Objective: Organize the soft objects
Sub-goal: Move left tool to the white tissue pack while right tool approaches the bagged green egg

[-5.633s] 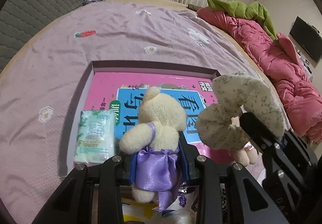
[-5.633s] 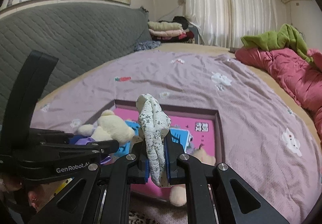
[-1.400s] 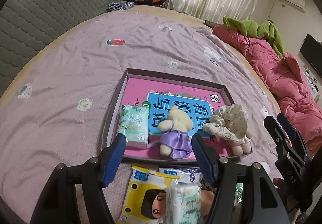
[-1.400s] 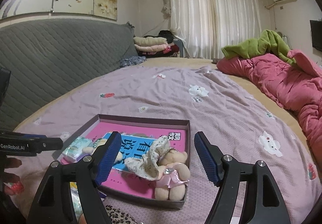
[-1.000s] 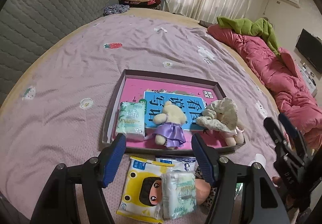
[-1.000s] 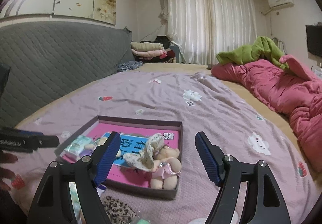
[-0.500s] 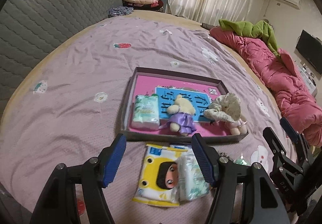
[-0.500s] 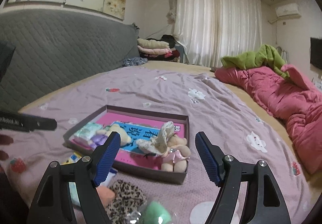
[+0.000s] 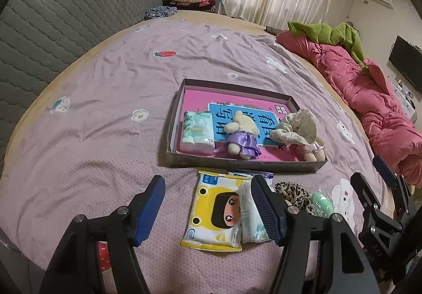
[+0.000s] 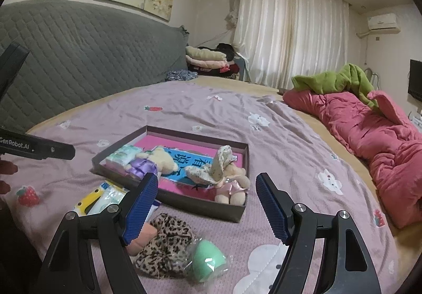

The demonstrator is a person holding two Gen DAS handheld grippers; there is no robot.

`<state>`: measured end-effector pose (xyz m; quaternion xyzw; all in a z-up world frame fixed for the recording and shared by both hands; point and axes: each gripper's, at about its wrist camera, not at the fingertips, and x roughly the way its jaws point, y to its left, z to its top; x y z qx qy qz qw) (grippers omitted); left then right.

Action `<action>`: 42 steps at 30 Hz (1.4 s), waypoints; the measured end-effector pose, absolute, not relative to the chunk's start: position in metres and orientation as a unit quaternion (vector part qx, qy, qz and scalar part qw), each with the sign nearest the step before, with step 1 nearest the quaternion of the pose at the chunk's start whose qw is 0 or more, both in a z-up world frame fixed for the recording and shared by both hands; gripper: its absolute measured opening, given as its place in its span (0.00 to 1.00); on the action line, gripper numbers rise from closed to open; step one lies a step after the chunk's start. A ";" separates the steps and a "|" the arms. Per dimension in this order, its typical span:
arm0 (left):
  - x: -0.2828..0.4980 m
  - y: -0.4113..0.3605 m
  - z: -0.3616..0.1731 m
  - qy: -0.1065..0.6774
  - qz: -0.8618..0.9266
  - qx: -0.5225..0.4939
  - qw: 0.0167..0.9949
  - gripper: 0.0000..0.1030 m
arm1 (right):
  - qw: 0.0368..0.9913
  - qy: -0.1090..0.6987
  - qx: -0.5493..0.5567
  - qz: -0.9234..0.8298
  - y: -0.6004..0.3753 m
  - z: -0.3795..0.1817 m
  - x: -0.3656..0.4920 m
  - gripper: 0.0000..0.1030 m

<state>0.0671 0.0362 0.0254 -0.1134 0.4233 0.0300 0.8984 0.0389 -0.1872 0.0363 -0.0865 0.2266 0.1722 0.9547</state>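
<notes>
A shallow dark box (image 9: 244, 164) (image 10: 174, 199) with a pink book inside lies on the bed. In it are a tissue pack (image 9: 198, 131) (image 10: 120, 156), a bear in a purple dress (image 9: 241, 137) (image 10: 147, 163) and a floral scrunchie (image 9: 296, 129) (image 10: 211, 170) lying on a pink-dressed bear (image 9: 311, 151) (image 10: 233, 189). In front of the box lie a yellow wipes pack (image 9: 216, 210) (image 10: 91, 199), another tissue pack (image 9: 252, 217), a leopard scrunchie (image 9: 292, 192) (image 10: 166, 246) and a green sponge in plastic (image 9: 323, 203) (image 10: 208, 263). My left gripper (image 9: 211, 208) and right gripper (image 10: 207, 208) are open and empty, held above these.
A pink quilt (image 9: 374, 98) (image 10: 369, 130) with a green blanket (image 10: 335, 83) lies along the right side. A grey quilted headboard (image 9: 52, 17) (image 10: 79, 51) is on the left. Folded clothes (image 10: 208, 59) are stacked at the back.
Both grippers let go of the purple-dress bear and the floral scrunchie in the box, opened, and pulled back toward me. The loose items in front of the box came into view.
</notes>
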 end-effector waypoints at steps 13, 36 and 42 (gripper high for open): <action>0.052 0.011 0.029 0.430 0.015 -0.089 0.898 0.65 | 0.949 0.244 -0.084 0.178 -0.188 0.035 0.021 0.75; 0.025 -0.011 0.010 0.457 0.001 -0.078 0.886 0.65 | 0.935 0.295 -0.073 0.183 -0.193 0.027 -0.003 0.75; 0.026 -0.017 0.004 0.463 -0.009 -0.081 0.883 0.65 | 0.928 0.325 -0.060 0.171 -0.200 0.015 0.002 0.75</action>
